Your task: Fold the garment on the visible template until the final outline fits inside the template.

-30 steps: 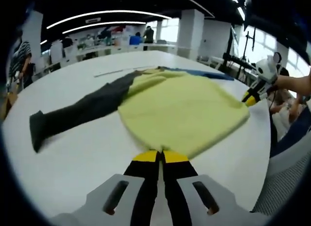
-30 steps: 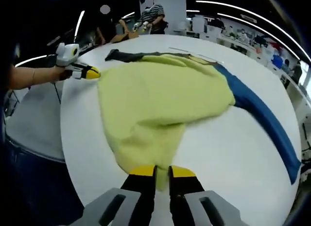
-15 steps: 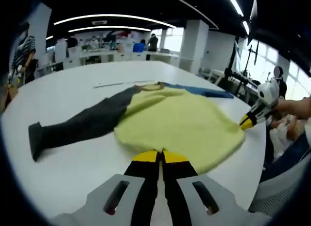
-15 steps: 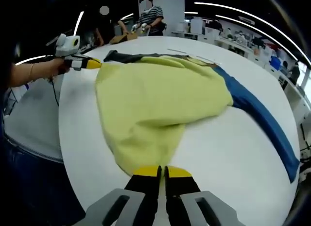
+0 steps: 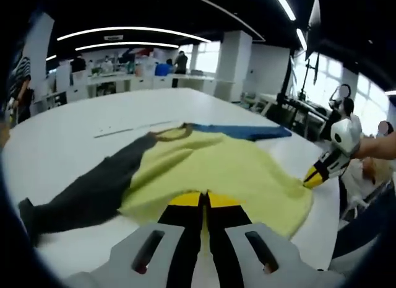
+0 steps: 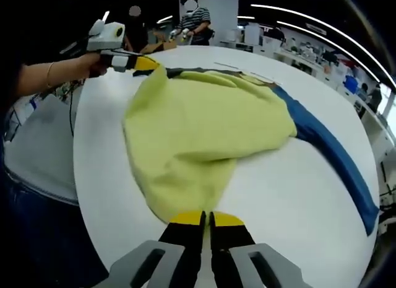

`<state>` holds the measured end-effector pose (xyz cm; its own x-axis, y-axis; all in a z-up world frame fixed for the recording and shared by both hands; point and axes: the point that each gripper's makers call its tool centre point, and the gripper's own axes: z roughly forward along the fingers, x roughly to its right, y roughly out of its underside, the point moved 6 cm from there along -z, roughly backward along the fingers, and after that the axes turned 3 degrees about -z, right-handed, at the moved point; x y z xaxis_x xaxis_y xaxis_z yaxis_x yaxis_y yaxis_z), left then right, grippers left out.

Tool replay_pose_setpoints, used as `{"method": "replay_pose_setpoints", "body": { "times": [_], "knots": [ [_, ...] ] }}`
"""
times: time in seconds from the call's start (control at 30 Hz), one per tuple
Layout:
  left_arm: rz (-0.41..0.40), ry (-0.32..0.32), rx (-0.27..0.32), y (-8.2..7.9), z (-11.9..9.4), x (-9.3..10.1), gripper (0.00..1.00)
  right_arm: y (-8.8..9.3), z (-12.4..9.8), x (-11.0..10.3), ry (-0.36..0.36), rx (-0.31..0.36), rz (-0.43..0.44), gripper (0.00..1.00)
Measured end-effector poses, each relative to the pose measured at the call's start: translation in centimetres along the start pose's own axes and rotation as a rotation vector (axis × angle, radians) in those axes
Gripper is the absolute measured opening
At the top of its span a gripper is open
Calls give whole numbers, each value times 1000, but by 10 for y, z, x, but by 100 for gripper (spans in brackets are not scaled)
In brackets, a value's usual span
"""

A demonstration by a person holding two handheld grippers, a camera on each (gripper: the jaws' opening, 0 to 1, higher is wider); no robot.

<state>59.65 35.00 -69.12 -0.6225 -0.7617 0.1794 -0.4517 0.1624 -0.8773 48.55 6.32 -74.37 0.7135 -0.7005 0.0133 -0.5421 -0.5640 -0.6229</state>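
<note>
- The yellow-green garment [image 6: 204, 130], one sleeve dark [image 5: 86, 195] and one blue [image 6: 334, 155], lies across the white bench [image 6: 297, 207], its hem near the bench's near edge.
- We hold both hem corners: left claw [image 5: 204, 200] and right claw [image 6: 207, 218], each closed on fabric.
- Our worry: unequal lifting could skew the fold or drag the hem over the edge.

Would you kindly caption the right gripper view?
Both grippers pinch the yellow garment's hem on the white table.
</note>
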Motion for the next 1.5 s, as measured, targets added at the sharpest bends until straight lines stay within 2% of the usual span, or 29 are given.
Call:
{"method": "replay_pose_setpoints", "body": {
  "times": [0.27,0.47,0.57,0.7,0.83,0.97,1.1,1.33,1.5],
  "knots": [
    [-3,-19,-44,12,36,1,0,1,0,1,1,6,5,0],
    [62,-38,-89,22,50,3,0,2,-1,1,5,7,13,0],
    [72,-34,-93,25,54,3,0,2,-1,0,7,8,14,0],
    [151,-24,-84,24,53,6,0,2,-1,0,5,9,28,0],
    [153,18,-29,14,45,12,6,2,-1,1,2,8,50,0],
    [188,54,-13,5,38,16,11,1,-1,1,2,6,54,0],
    [193,64,-12,1,29,9,14,1,-1,1,4,0,51,0],
    [230,19,-72,7,20,-11,14,1,-1,1,2,-2,52,0],
    [223,9,-104,12,22,-20,15,0,-1,1,-1,-3,55,0]
  ]
}}
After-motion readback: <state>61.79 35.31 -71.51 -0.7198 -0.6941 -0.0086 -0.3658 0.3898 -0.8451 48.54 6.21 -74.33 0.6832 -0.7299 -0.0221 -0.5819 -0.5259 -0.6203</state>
